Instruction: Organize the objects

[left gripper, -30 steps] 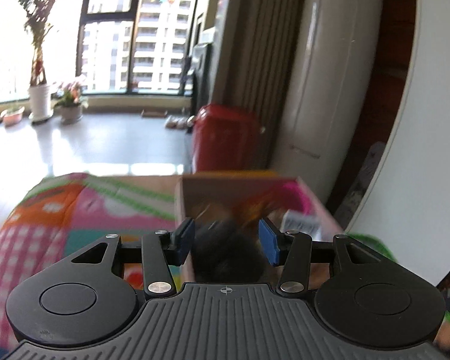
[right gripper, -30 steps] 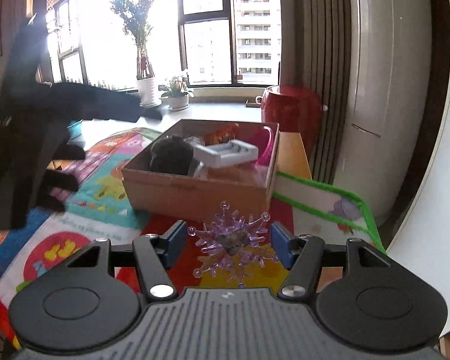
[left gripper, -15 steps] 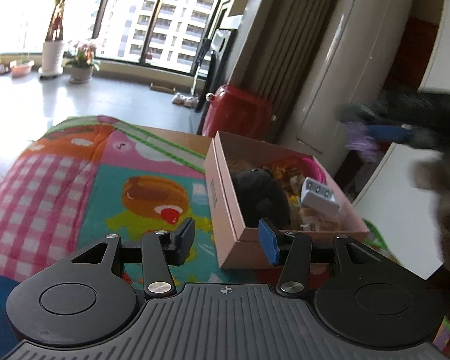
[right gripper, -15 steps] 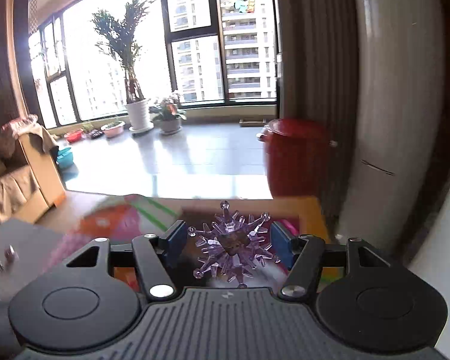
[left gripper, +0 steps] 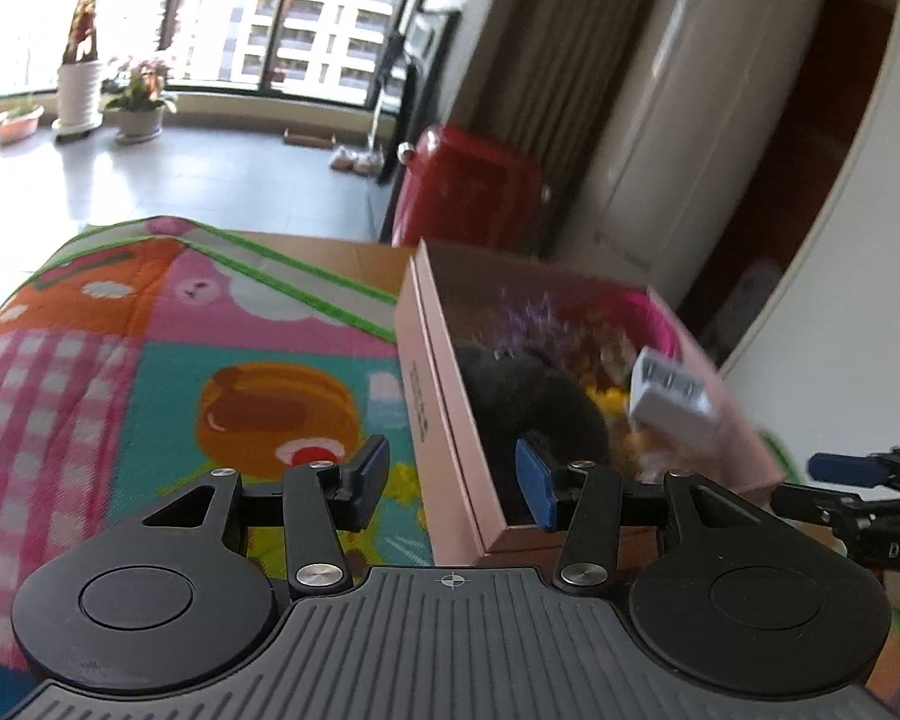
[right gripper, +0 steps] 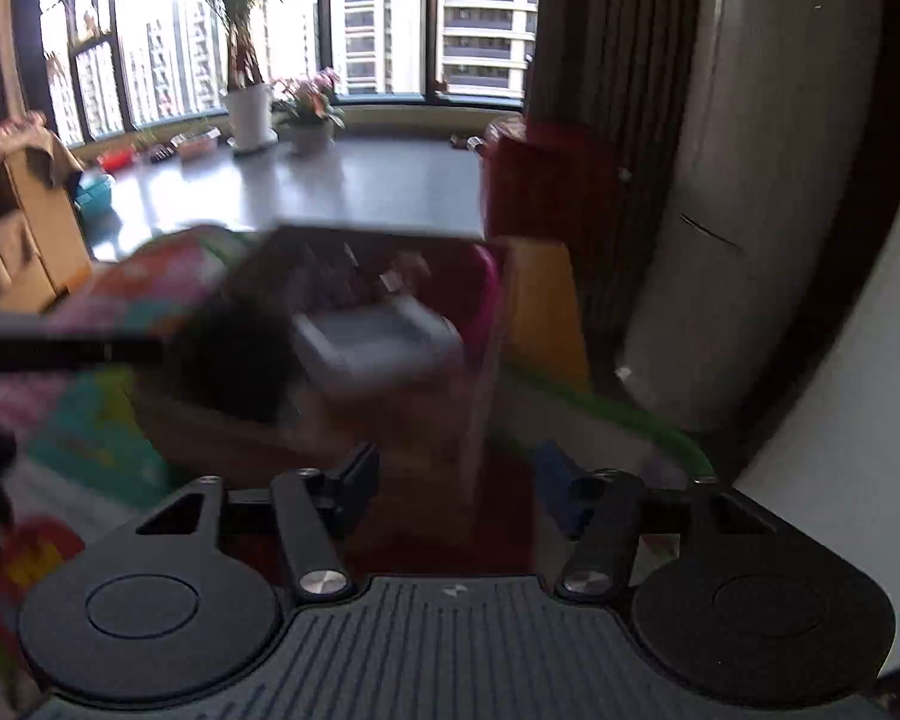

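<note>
An open cardboard box (left gripper: 444, 420) sits on a colourful play mat (left gripper: 150, 372). It holds a black fuzzy object (left gripper: 534, 390), a white block-shaped item (left gripper: 672, 399), a pink bowl (left gripper: 654, 312) and a blurred purple snowflake ornament (left gripper: 534, 315). My left gripper (left gripper: 450, 477) is open and empty, just before the box's near corner. My right gripper (right gripper: 459, 480) is open and empty, in front of the box (right gripper: 354, 414), which is blurred in the right wrist view. The right gripper's blue fingertip also shows at the right edge of the left wrist view (left gripper: 840, 468).
A red barrel (left gripper: 468, 192) stands behind the box beside a tall white appliance (left gripper: 690, 120). Potted plants (left gripper: 78, 96) line the window. A brown sofa (right gripper: 18, 240) is at left. A white rounded wall (left gripper: 858, 300) is on the right.
My right gripper opened and let go of the purple snowflake, which now lies blurred in the box. The right gripper drew back and down. The left gripper shifted slightly, still open.
</note>
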The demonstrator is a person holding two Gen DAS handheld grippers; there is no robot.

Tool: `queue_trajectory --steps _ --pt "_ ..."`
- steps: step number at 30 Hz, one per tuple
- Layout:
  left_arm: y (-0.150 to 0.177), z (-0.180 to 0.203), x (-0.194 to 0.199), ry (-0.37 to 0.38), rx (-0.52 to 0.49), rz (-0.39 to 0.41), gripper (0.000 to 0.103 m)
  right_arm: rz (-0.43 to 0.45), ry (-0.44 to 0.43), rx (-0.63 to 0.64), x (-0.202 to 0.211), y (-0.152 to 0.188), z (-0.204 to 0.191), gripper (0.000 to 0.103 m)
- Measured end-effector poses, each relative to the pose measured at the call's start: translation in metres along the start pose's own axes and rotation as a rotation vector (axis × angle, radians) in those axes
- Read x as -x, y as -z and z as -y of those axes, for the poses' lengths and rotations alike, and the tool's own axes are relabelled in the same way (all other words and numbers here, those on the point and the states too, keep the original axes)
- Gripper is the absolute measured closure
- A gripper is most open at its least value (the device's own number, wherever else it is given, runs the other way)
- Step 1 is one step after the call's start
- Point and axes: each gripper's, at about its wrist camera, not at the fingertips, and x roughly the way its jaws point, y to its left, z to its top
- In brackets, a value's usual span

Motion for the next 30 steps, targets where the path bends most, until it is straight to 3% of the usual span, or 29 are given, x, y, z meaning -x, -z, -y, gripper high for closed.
queue_trajectory --steps 3,8,13,18,23,28,30 --pt "0.002 0.007 -0.010 -0.076 -0.029 -0.036 0.052 -0.032 0.010 -0.024 -0.023 0.006 0.000 0.045" --pt "0.004 -0.008 -0.005 -0.141 -0.007 -0.030 0.016 -0.024 -0.057 -0.050 -0.039 0.006 -0.012 0.045" --pt "-0.001 -0.038 -0.003 -0.207 0.023 0.001 0.005 0.002 -0.135 -0.032 -0.054 -0.011 -0.042 0.045" --pt "-0.005 -0.069 0.002 -0.258 0.024 0.067 0.002 0.023 -0.155 -0.006 -0.073 -0.024 -0.076 0.045" --pt "-0.009 -0.080 0.005 -0.273 0.024 0.087 0.001 0.029 -0.145 -0.010 -0.073 -0.016 -0.091 0.041" --pt "-0.010 -0.069 0.015 -0.313 -0.007 0.116 0.002 0.036 -0.106 -0.049 -0.063 -0.002 -0.093 0.006" --pt "-0.009 -0.066 0.029 -0.299 -0.013 0.146 0.002 0.052 -0.094 -0.051 -0.053 0.005 -0.092 0.000"
